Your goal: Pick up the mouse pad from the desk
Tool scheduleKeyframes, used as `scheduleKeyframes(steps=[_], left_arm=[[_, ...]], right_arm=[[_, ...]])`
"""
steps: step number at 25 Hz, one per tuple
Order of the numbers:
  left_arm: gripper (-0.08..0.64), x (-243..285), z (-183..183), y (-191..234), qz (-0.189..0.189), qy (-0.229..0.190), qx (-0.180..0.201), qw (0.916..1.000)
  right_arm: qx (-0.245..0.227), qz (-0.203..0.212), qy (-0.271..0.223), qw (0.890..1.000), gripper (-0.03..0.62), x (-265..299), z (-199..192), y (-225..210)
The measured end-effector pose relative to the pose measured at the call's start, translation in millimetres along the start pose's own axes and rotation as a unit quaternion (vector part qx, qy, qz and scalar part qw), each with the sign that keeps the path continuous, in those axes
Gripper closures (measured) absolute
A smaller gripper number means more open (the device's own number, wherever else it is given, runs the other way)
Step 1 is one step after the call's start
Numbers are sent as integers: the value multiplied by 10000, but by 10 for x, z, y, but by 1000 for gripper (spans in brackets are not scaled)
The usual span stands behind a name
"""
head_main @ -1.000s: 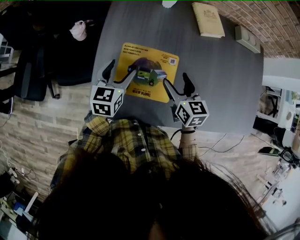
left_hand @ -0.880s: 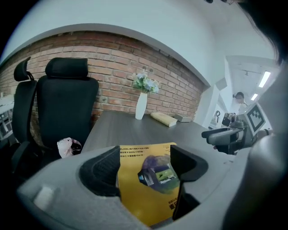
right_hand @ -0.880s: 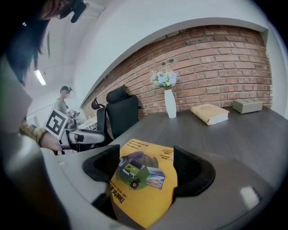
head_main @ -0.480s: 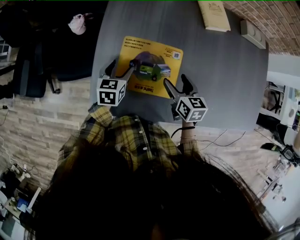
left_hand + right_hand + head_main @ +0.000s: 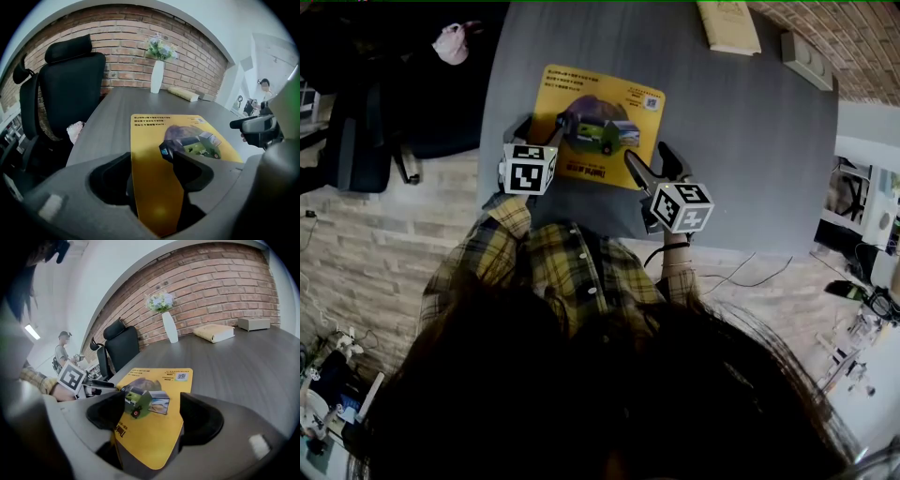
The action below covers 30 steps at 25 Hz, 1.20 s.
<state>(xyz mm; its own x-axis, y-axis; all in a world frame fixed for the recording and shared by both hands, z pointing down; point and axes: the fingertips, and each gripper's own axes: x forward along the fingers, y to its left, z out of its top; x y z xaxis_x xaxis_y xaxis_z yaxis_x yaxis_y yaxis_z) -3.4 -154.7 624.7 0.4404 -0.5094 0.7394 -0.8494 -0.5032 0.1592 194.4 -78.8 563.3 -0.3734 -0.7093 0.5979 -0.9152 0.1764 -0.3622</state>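
So you're bringing both claws down to the near edge of the mouse pad [image 5: 609, 101], which is lying flat on the desk [image 5: 741, 159]. Your left gripper [image 5: 541, 127] is narrowing its jaws around that edge without pinching yet, and your right gripper [image 5: 651, 161] is gaping wide.

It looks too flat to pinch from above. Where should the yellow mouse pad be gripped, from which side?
Probably the near edge of the mouse pad, coming low from the person's side: it lies thin and flat on the desk, so only an edge gives purchase.
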Motion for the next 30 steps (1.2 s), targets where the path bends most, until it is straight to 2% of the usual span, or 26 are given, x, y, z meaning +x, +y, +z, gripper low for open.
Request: scheduleKeyframes(steps=[6, 14, 25, 30], left_arm=[[282, 36, -26, 41, 196, 169, 208, 9994], [278, 44, -29, 36, 248, 190, 253, 9992], [278, 68, -38, 15, 250, 66, 393, 9989], [278, 60, -25, 16, 241, 27, 420, 9988]], right_arm=[[35, 5, -17, 10000, 243, -18, 10, -40], [147, -8, 96, 9998, 244, 25, -17, -93], [971, 250, 451, 9939, 244, 163, -103, -205], [1365, 282, 674, 9879, 244, 176, -153, -306]])
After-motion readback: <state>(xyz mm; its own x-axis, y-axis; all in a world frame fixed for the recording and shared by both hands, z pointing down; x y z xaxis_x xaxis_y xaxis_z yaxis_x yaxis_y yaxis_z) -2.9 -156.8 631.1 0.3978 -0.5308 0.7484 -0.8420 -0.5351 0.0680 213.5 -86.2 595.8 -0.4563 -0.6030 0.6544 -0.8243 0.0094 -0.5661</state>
